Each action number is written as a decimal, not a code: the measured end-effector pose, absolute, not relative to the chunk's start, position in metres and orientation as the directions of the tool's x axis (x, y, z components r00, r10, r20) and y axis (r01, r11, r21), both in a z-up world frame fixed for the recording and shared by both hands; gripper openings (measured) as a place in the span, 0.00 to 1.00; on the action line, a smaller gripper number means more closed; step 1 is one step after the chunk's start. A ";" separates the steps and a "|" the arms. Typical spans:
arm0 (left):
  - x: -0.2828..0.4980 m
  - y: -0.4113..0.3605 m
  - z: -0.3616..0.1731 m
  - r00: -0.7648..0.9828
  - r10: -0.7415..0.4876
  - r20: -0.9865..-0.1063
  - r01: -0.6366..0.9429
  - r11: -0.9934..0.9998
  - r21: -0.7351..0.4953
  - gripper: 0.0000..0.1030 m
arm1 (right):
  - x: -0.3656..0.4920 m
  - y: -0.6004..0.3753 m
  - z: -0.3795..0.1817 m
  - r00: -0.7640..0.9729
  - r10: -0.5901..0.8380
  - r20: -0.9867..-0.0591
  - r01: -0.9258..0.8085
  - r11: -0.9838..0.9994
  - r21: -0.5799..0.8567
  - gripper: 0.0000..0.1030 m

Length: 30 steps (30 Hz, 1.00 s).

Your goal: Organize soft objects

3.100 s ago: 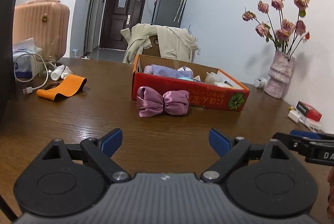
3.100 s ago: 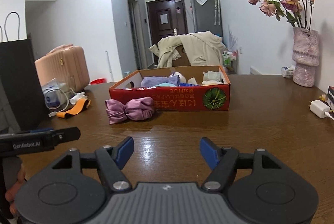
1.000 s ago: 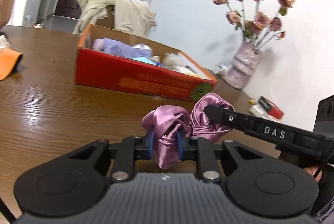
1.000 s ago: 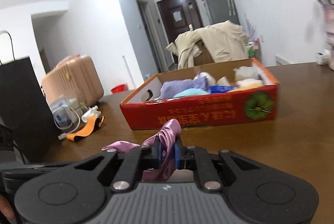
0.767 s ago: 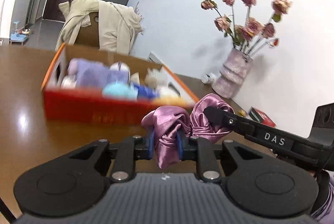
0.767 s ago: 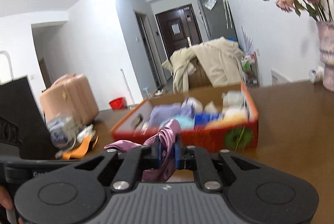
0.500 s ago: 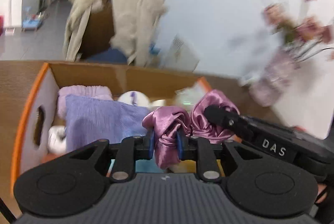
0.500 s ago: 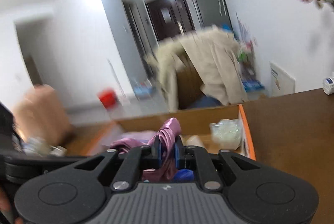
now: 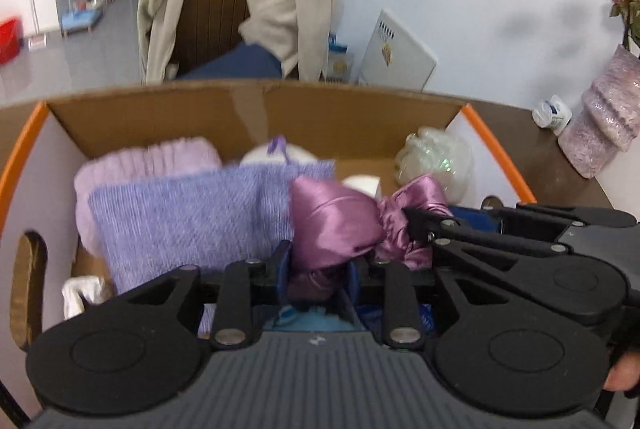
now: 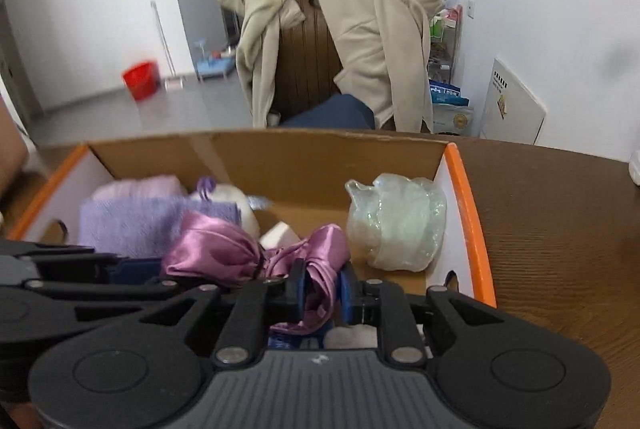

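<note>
A purple satin bow [image 9: 336, 225] hangs between both grippers over the open cardboard box [image 9: 160, 113]. My left gripper [image 9: 318, 279] is shut on the bow's left lobe. My right gripper [image 10: 322, 291] is shut on its right lobe [image 10: 324, 245]. The right gripper also shows in the left wrist view [image 9: 416, 225], reaching in from the right. The box [image 10: 280, 153] holds a lilac knitted cloth [image 9: 192, 213], a pink knitted piece [image 9: 152, 161], a white ball [image 9: 276, 153] and a clear crinkled bag [image 10: 396, 225].
The box has orange rims [image 10: 468, 213] and sits on a brown wooden table [image 10: 560, 229]. A pink vase [image 9: 600, 125] with dried roses stands at the right. A chair draped with a beige coat [image 10: 340, 29] stands behind the box.
Both grippers took hold of the bow from the table, lifted it and carried it forward over the box. In the last half second they lowered closer to the box's contents.
</note>
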<state>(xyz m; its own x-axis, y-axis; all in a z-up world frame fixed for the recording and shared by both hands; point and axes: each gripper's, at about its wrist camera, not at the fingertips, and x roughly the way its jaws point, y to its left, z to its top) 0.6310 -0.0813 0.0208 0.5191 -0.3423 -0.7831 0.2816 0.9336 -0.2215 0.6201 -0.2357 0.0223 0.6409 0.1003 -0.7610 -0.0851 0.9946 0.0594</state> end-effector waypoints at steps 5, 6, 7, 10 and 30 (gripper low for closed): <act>0.612 -0.068 0.035 0.563 -0.352 -0.748 0.291 0.931 -0.218 0.51 | 0.603 -0.238 0.039 0.666 0.083 -0.741 -0.064 0.997 0.053 0.36; 0.603 -0.065 0.043 0.585 -0.342 -0.736 0.303 0.933 -0.193 0.54 | 0.595 -0.241 0.049 0.675 0.093 -0.732 -0.065 0.996 0.066 0.45; 0.597 -0.062 0.051 0.604 -0.330 -0.726 0.301 0.937 -0.176 0.58 | 0.588 -0.245 0.059 0.687 0.109 -0.718 -0.066 0.994 0.088 0.50; 0.577 -0.047 0.083 0.638 -0.321 -0.700 0.292 0.942 -0.166 0.59 | 0.565 -0.251 0.096 0.722 0.118 -0.682 -0.061 0.992 0.107 0.57; 0.361 0.032 0.171 0.969 -0.097 -0.227 0.093 0.995 -0.027 0.98 | 0.324 -0.241 0.168 0.980 0.085 -0.181 -0.086 0.996 0.000 1.00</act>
<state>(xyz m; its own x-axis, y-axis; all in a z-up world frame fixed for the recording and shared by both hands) 0.3610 0.0323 0.1711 0.9690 -0.0972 -0.2272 0.0935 0.9952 -0.0272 0.3243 -0.2409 0.1677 0.9798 0.0848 -0.1811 -0.0863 0.9963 -0.0003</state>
